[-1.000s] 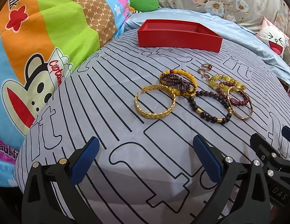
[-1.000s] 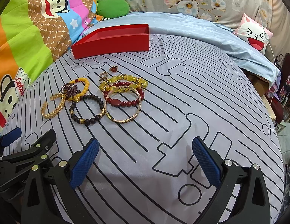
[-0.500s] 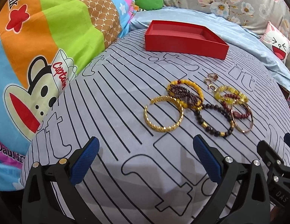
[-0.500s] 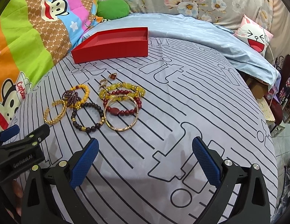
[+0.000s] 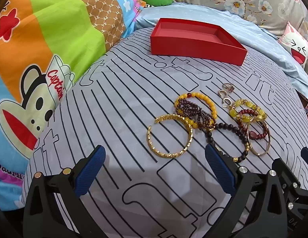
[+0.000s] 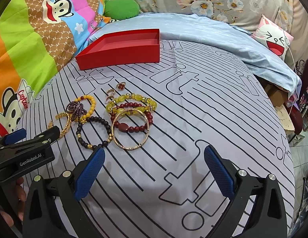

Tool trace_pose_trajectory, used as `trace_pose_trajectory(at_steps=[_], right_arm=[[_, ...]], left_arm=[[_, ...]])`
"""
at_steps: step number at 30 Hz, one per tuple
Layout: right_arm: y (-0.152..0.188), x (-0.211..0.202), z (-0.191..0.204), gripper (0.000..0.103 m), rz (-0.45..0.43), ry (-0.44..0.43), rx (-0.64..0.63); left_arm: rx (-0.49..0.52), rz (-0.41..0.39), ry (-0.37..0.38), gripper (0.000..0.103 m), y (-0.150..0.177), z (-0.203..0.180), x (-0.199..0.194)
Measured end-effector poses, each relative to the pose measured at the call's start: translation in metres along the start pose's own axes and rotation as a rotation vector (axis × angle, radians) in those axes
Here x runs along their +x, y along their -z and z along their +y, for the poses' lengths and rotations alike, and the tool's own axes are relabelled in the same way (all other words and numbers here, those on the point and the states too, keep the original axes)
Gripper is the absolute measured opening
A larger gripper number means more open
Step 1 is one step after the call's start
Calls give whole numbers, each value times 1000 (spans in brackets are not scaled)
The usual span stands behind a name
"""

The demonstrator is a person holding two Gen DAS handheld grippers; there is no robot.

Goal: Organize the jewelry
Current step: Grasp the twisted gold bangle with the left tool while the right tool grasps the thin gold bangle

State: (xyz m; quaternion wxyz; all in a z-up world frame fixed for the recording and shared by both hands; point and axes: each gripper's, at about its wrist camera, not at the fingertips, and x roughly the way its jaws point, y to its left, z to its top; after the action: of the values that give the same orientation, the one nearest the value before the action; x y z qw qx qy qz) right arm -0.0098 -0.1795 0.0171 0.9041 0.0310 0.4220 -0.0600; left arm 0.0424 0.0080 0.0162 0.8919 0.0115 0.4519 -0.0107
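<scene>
Several bracelets lie in a cluster on the grey striped bedspread (image 5: 118, 107): a gold cuff (image 5: 169, 135), a yellow bead bracelet with a purple one on it (image 5: 195, 109), a dark bead bracelet (image 5: 227, 136), a gold bangle (image 6: 131, 130) and red and yellow bead bracelets (image 6: 132, 105). Small rings (image 5: 226, 95) lie just behind them. An empty red box (image 5: 195, 39) stands farther back. My left gripper (image 5: 154, 170) is open, just short of the gold cuff. My right gripper (image 6: 154, 168) is open, to the right of the cluster.
A bright cartoon monkey quilt (image 5: 44, 45) rises along the left. A light blue sheet (image 6: 213, 33), a green cushion (image 6: 122, 7) and a rabbit pillow (image 6: 273, 37) lie behind. The bed edge drops off at the right (image 6: 289, 119).
Both grippers have moved forward towards the jewelry, so the bracelets and the red box look nearer. Both stay open and nothing on the bed has shifted.
</scene>
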Motion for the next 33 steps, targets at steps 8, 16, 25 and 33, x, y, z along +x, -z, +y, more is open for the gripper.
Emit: trace_pose_trajectory(at_steps=[8,16,25,33], right_arm=[[-5,4,0,97,9,-2,-3],[-8,9,-4,96,17,-1,9],[-10,13,-4,97,25,-4,9],[-11,19,-4,97,35,-12,8]], left_arm=[[-1,24,7,96,-5,-1,9],[2,26,17,95,-9,-2,14],[-21,62,83,71,-10,1,27],[3,54,87,53,-9,-4,29]])
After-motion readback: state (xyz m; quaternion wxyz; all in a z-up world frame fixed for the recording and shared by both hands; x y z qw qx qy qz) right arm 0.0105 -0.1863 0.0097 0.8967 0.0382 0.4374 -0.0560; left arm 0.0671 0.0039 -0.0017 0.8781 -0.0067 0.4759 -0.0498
